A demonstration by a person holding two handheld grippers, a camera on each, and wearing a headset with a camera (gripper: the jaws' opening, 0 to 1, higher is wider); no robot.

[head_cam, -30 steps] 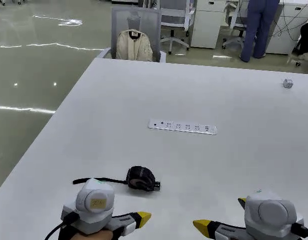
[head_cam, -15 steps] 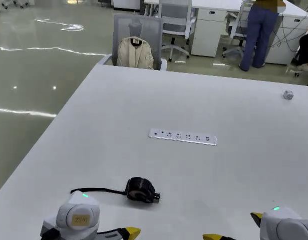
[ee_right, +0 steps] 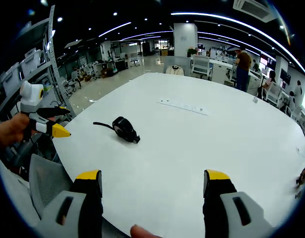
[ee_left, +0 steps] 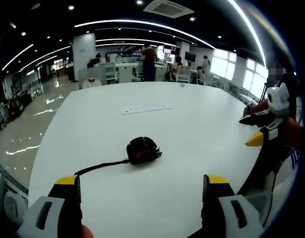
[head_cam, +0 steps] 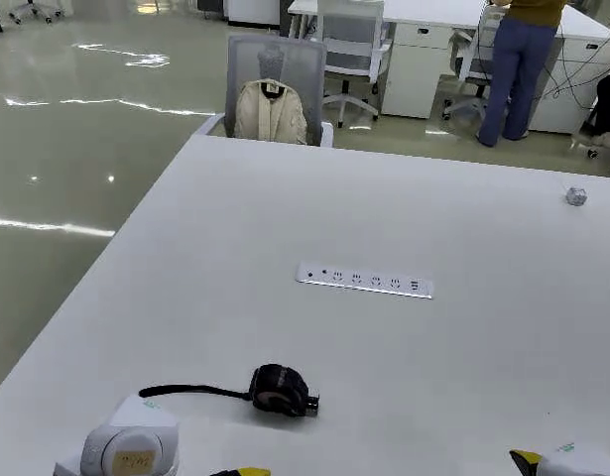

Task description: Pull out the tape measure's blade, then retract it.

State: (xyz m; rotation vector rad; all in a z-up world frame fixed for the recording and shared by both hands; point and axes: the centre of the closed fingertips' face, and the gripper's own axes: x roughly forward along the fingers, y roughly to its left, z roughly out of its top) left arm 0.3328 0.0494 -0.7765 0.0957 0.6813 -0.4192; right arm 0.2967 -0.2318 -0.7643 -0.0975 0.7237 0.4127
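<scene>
Two grippers [ee_left: 141, 181] [ee_right: 152, 174], fingers [ee_left: 68, 182] spread; tape measure [ee_left: 142, 149] untouched.

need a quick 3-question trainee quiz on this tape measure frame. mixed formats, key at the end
1. True or false: the left tool is shut on the tape measure.
2. Which item lies on the table beyond the tape measure? A) a laptop B) a power strip C) a mug
3. Fill in: in the head view, the black strap trails from the tape measure toward the ___.

Key
1. False. Its jaws stand open, apart from the tape measure.
2. B
3. left
</scene>
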